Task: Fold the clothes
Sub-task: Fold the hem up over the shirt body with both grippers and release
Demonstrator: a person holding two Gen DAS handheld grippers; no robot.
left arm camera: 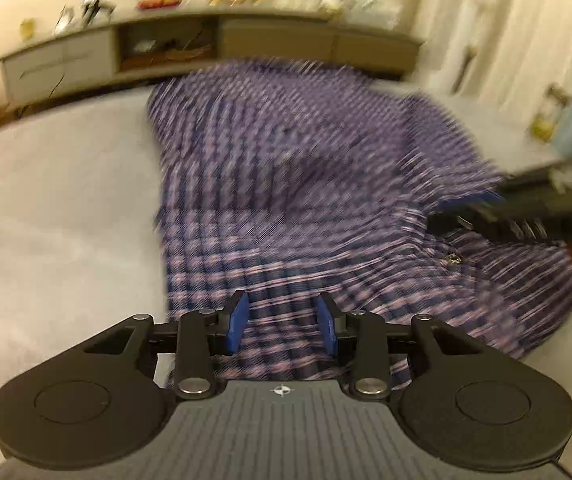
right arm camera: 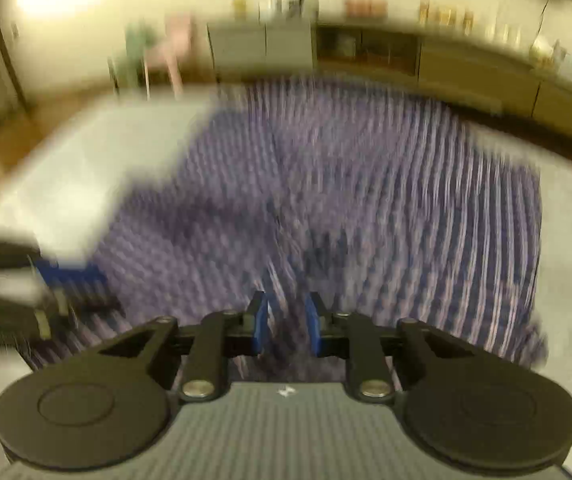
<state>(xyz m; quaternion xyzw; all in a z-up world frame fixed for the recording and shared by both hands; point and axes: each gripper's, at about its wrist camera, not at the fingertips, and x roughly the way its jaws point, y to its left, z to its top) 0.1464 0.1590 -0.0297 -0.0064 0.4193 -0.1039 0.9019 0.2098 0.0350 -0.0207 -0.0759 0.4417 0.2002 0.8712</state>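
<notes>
**Checked Garment Spread on Grey Surface, Both Grippers Over Its Near Edge**

While both views are smeared by motion, the main facts can be read. A purple-and-navy checked garment [left arm camera: 286, 184] lies spread across a pale grey padded surface [left arm camera: 58, 208], rumpled, with raised ridges running toward its near edge. A low sideboard [left arm camera: 206, 48] stands behind it.

Left gripper [left arm camera: 282, 322]: jaws partly open, blue pads standing apart above the near hem. Cloth shows between them, but no pad can be seen pressing on it; judged not gripping.

Right gripper [right arm camera: 286, 326]: jaws narrowly parted, with a ridge of cloth rising into the gap. Whether the pads pinch that ridge cannot be told through the blur. In the left view it enters from the right over the garment [left arm camera: 497, 216].

Handling assessment: the fabric appears thin, light and limp. It should drape and slide freely on the surface, carry no shape of its own, and bunch when dragged. Breakage is not a concern.

Recommended hold: an edge or corner of the near hem, one gripper toward each side, pinching a raised ridge instead of flat cloth.
</notes>
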